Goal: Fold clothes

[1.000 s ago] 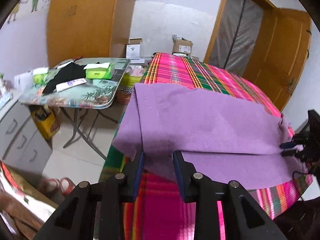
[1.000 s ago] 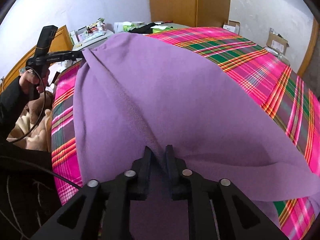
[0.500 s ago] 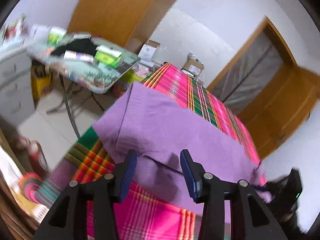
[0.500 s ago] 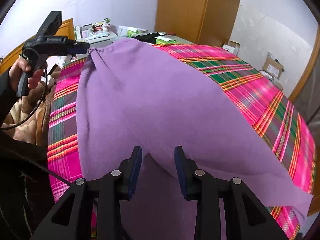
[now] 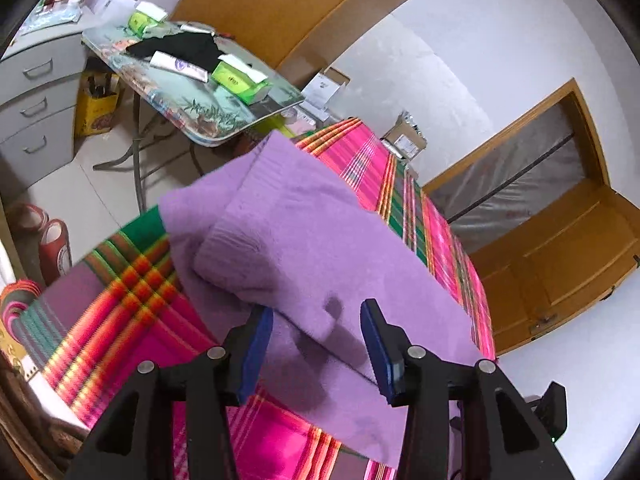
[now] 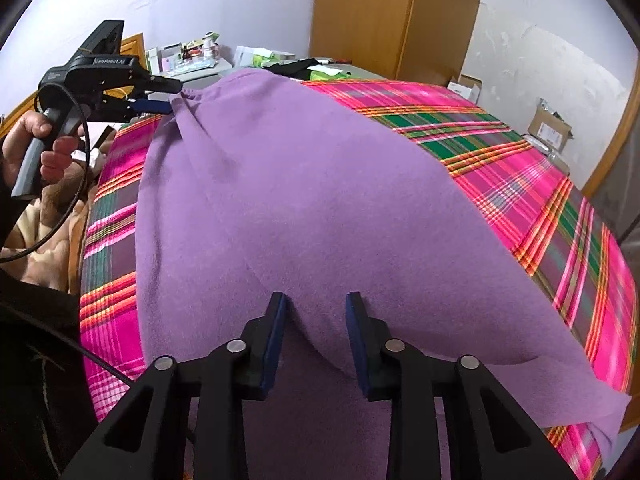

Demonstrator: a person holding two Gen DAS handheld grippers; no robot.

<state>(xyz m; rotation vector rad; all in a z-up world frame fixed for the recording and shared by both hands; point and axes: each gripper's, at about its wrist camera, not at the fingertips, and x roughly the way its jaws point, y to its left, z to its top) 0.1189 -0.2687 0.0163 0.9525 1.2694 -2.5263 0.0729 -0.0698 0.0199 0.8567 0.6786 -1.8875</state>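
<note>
A purple cloth (image 5: 320,240) lies folded over on the pink plaid bedspread (image 5: 132,320). Its upper layer ends in a fold edge just ahead of my left gripper (image 5: 316,340), which is open and holds nothing. In the right wrist view the same purple cloth (image 6: 320,200) spreads across the bedspread (image 6: 540,184). My right gripper (image 6: 316,320) is open, and the cloth's near fold bulges between its blue pads without being clamped. The left gripper (image 6: 160,98) shows at the cloth's far corner, held by a hand (image 6: 44,140).
A folding table (image 5: 208,120) with green packets and black fabric stands beyond the bed's corner, beside grey drawers (image 5: 36,108). Red slippers (image 5: 52,240) sit on the floor. Cardboard boxes (image 6: 548,128), a wooden wardrobe (image 6: 392,16) and a door (image 5: 560,256) line the walls.
My right gripper has gone from shut on the cloth to open, dropping the fold. My left gripper has opened wider and tilted, and the cloth's upper layer now rests on the bed.
</note>
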